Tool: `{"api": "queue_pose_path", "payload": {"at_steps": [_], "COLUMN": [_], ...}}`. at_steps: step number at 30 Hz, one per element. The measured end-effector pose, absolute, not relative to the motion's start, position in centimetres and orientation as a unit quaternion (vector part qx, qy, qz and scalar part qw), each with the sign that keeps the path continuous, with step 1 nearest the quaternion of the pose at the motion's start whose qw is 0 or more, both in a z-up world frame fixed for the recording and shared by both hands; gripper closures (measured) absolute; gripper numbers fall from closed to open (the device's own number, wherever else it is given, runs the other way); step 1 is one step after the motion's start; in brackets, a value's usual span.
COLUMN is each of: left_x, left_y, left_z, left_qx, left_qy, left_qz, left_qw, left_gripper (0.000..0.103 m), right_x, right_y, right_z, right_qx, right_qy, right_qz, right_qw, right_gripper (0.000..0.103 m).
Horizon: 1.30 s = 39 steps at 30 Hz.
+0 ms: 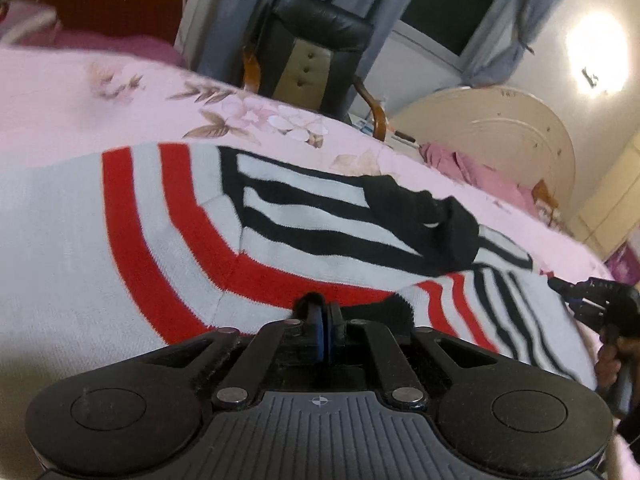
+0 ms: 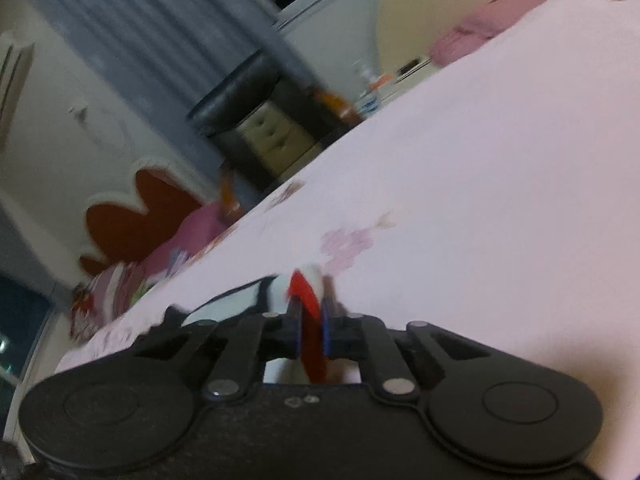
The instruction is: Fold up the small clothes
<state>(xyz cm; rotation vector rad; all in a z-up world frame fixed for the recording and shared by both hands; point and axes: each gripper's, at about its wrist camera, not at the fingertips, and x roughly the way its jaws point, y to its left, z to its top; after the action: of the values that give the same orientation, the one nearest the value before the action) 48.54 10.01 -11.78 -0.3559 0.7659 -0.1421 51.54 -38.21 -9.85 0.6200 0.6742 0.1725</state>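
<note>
While I watch both wrist views, near to far:
Left gripper (image 1: 322, 316): my jaws closed at the striped sweater's (image 1: 180, 220) near edge.
Right gripper (image 2: 310, 320): jaws clamped on a red-and-white fold of it.
Bedsheet (image 1: 120, 100): pink, floral, sweater spread across it.
Chair (image 1: 316, 52): black, beyond the bed.

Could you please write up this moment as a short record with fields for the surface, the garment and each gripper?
surface: pink floral bedsheet
garment: striped sweater, white with red and black bands, spread on the bedsheet, one black-cuffed sleeve folded across it
left gripper: shut, jaws closed on the sweater's near edge
right gripper: shut on a red and white fold of the sweater
background: black chair beside the bed, grey curtains behind it
image quality: right wrist view blurred
</note>
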Motion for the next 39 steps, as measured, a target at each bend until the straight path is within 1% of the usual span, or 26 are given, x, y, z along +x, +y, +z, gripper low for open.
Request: {"api": "queue_pose_path", "payload": {"at_steps": [1, 3, 5, 6, 7, 8, 9, 13, 15, 18, 21, 23, 24, 30, 31, 32, 33, 34, 35, 37, 39], "left_x": [48.5, 48.6, 48.6, 48.7, 48.8, 48.7, 48.5, 45.2, 44.0, 43.8, 45.0, 45.4, 45.4, 45.1, 44.7, 43.9, 42.7, 41.6, 40.2, 37.1, 33.4], "left_y": [10.2, 10.4, 10.5, 10.5, 10.6, 10.6, 10.8, 10.8, 9.7, 6.2, 3.3, 2.8, 3.0, 5.3, 5.8, 6.4, 7.4, 8.5, 10.1, 14.2, 19.2], "left_z": [-11.7, -11.7, -11.6, -11.6, -11.5, -11.2, -10.8, -8.6, -8.3, -8.7, -10.2, -11.1, -11.4, -11.9, -11.4, -11.0, -10.4, -10.3, -10.2, -10.7, -11.7], "left_qx": [-0.174, -0.177, -0.175, -0.175, -0.176, -0.176, -0.178, -0.176, -0.176, -0.138, -0.112, -0.103, -0.112, -0.179, -0.183, -0.18, -0.174, -0.175, -0.187, -0.224, -0.279], "left_qy": [0.37, 0.371, 0.373, 0.375, 0.377, 0.379, 0.378, 0.333, 0.326, 0.332, 0.359, 0.36, 0.354, 0.367, 0.366, 0.358, 0.348, 0.339, 0.329, 0.319, 0.309], "left_qz": [-0.068, -0.069, -0.071, -0.072, -0.074, -0.075, -0.072, -0.058, -0.079, -0.116, -0.122, -0.109, -0.109, -0.121, -0.12, -0.114, -0.096, -0.085, -0.071, -0.026, 0.039], "left_qw": [0.91, 0.909, 0.908, 0.908, 0.906, 0.905, 0.906, 0.925, 0.925, 0.926, 0.919, 0.921, 0.922, 0.905, 0.905, 0.909, 0.916, 0.921, 0.923, 0.921, 0.908], "left_gripper": [0.099, 0.099, 0.099, 0.099, 0.099, 0.099, 0.098, 0.098, 0.098, 0.098, 0.098, 0.099, 0.099, 0.099, 0.098, 0.098, 0.098, 0.098, 0.098, 0.098, 0.098], "right_x": [51.6, 51.5, 51.6, 51.5, 51.3, 50.7, 50.0, 44.7, 41.9, 39.3, 38.0, 37.8, 38.0, 37.3, 37.3, 37.0, 36.3, 35.4, 34.8, 33.9, 33.2], "right_y": [-38.6, -39.0, -38.6, -38.5, -38.3, -38.1, -37.7, -36.4, -35.6, -33.8, -31.6, -30.4, -29.9, -29.1, -28.9, -29.0, -29.1, -29.0, -28.9, -28.6, -28.3], "right_z": [-10.6, -11.1, -10.7, -10.4, -9.9, -9.2, -8.2, -5.7, -5.3, -5.6, -6.2, -7.0, -7.5, -8.1, -7.8, -7.2, -6.6, -5.9, -5.6, -5.2, -5.0], "right_qx": [0.305, 0.322, 0.307, 0.299, 0.292, 0.28, 0.266, 0.208, 0.178, 0.135, 0.101, 0.064, 0.048, 0.042, 0.043, 0.052, 0.063, 0.063, 0.059, 0.066, 0.081], "right_qy": [0.333, 0.331, 0.337, 0.34, 0.343, 0.337, 0.327, 0.304, 0.305, 0.319, 0.33, 0.346, 0.361, 0.35, 0.352, 0.349, 0.334, 0.314, 0.306, 0.307, 0.312], "right_qz": [0.074, 0.078, 0.079, 0.079, 0.076, 0.069, 0.066, 0.117, 0.139, 0.148, 0.144, 0.122, 0.112, 0.083, 0.076, 0.07, 0.067, 0.06, 0.057, 0.063, 0.072], "right_qw": [0.889, 0.884, 0.886, 0.888, 0.89, 0.896, 0.904, 0.922, 0.925, 0.927, 0.927, 0.928, 0.924, 0.932, 0.932, 0.933, 0.938, 0.945, 0.948, 0.947, 0.944], "right_gripper": [0.098, 0.098, 0.096, 0.094, 0.088, 0.077, 0.075, 0.076, 0.083, 0.091, 0.091, 0.091, 0.092, 0.092, 0.09, 0.078, 0.061, 0.053, 0.051, 0.054, 0.055]}}
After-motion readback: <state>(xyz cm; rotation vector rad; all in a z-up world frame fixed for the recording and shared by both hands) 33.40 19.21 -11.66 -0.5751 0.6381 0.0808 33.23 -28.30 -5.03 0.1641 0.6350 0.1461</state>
